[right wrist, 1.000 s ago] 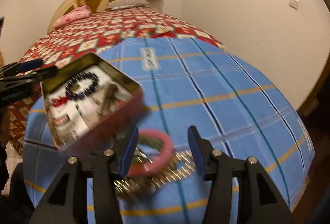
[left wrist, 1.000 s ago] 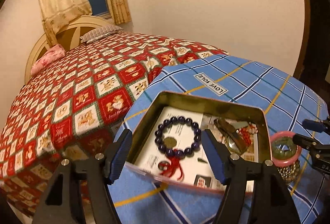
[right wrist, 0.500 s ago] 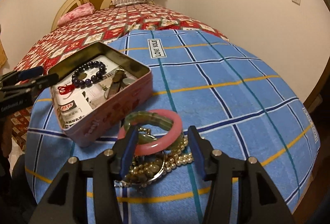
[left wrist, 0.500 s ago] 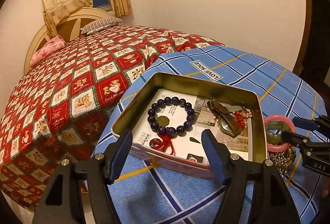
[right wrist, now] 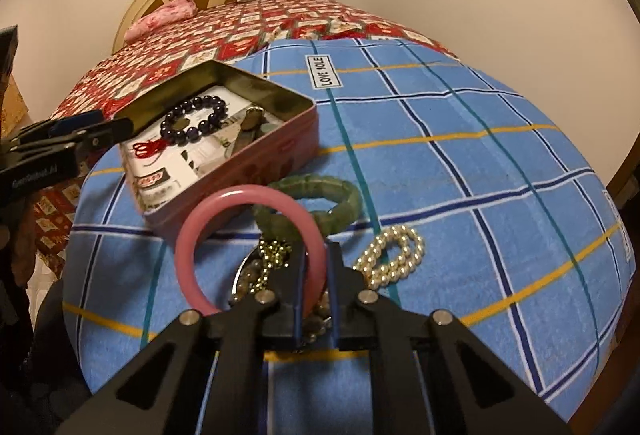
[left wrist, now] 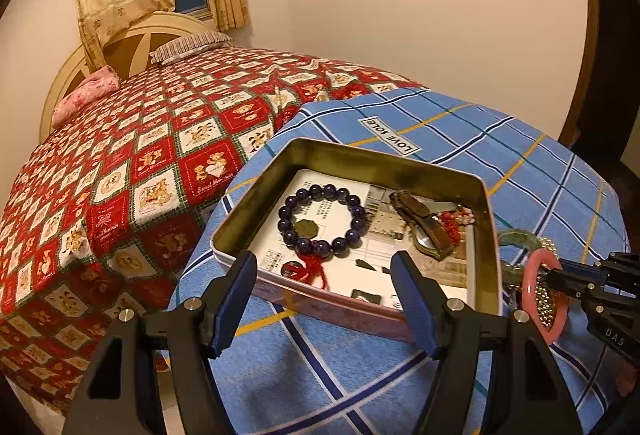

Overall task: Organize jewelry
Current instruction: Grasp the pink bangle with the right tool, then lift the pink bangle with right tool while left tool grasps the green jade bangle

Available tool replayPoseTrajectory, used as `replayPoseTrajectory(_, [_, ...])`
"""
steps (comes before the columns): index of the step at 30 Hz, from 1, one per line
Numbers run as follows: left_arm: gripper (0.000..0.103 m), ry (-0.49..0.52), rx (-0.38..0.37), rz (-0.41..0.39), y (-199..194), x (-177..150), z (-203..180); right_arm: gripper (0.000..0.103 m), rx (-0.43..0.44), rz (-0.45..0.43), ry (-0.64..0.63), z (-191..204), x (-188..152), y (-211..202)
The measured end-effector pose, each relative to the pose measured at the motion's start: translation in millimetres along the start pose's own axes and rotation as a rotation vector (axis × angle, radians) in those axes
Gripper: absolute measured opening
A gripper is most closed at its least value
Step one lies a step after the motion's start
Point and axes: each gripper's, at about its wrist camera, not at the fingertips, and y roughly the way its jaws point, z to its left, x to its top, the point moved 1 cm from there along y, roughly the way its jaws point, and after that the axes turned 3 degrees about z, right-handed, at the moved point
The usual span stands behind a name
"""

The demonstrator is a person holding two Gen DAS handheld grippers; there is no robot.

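Nearest, in the right wrist view: right gripper [right wrist: 316,271] clamped on the rim of the rigid pink ring bangle [right wrist: 248,247], tilted up off the blue checked tablecloth [right wrist: 460,163]; just beneath it, a tangle of gold bead chain [right wrist: 274,255]; beside that, a coiled pearl bead bracelet [right wrist: 394,255] and a green jade segmented bracelet [right wrist: 316,205], all lying on the cloth; bangle likely light, stiff, smooth (so slippery between flat pads) and breakable if dropped; best held across the band with 2 pads square on, as here; loose strands likely limp and prone to snagging, better pinched at 1 bunched spot. Left gripper [left wrist: 324,299] wide open, holding nothing, hovering at the near wall of the open pink rectangular tin box [left wrist: 356,309]. Inside the tin: a dark purple bead bracelet with red tassel [left wrist: 322,219] and a brown leather strap watch [left wrist: 424,219] on printed paper. Beyond, a bed with red patchwork quilt [left wrist: 140,171].
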Motion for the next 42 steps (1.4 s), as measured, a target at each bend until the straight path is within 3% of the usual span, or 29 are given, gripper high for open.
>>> replayPoseTrajectory(11, [0.069,0.136,-0.085,-0.058,-23.0,1.8,-62.6,0.012,-0.039,-0.059,0.072,-20.8,-22.2,-39.6])
replayPoseTrajectory(23, [0.069,0.322,-0.181,-0.030,-10.2,9.7,-145.4,0.012,-0.140,-0.040,0.130,-59.2,-38.3,-41.7])
replayPoseTrajectory(24, [0.067,0.340,-0.196,-0.022,-7.9,10.2,-152.2,0.012,-0.144,-0.039,0.135,-61.9,-39.8,-42.3])
replayPoseTrajectory(27, [0.048,0.371,-0.209,0.021,5.3,10.3,-166.8,0.012,-0.145,-0.038,0.150,-67.9,-42.7,-41.6])
replayPoseTrajectory(33, [0.047,0.404,-0.233,0.072,24.2,7.4,-183.5,0.012,-0.138,-0.044,0.145,-67.1,-45.8,-41.1])
replayPoseTrajectory(35, [0.030,0.402,-0.241,0.102,31.9,5.0,-183.8,0.012,-0.135,-0.042,0.143,-66.4,-46.1,-39.8])
replayPoseTrajectory(36, [0.013,0.399,-0.250,0.118,35.3,3.7,-183.3,0.012,-0.132,-0.043,0.143,-66.0,-46.2,-39.4])
replayPoseTrajectory(37, [0.007,0.397,-0.256,0.122,36.0,2.7,-182.8,0.012,-0.131,-0.044,0.141,-65.4,-46.4,-39.0])
replayPoseTrajectory(39, [0.001,0.389,-0.265,0.110,31.7,3.1,-179.2,0.012,-0.128,-0.046,0.138,-64.3,-46.1,-38.2])
replayPoseTrajectory(42, [0.000,0.373,-0.278,0.074,18.4,7.9,-173.4,0.012,-0.124,-0.058,0.139,-63.2,-45.8,-40.3])
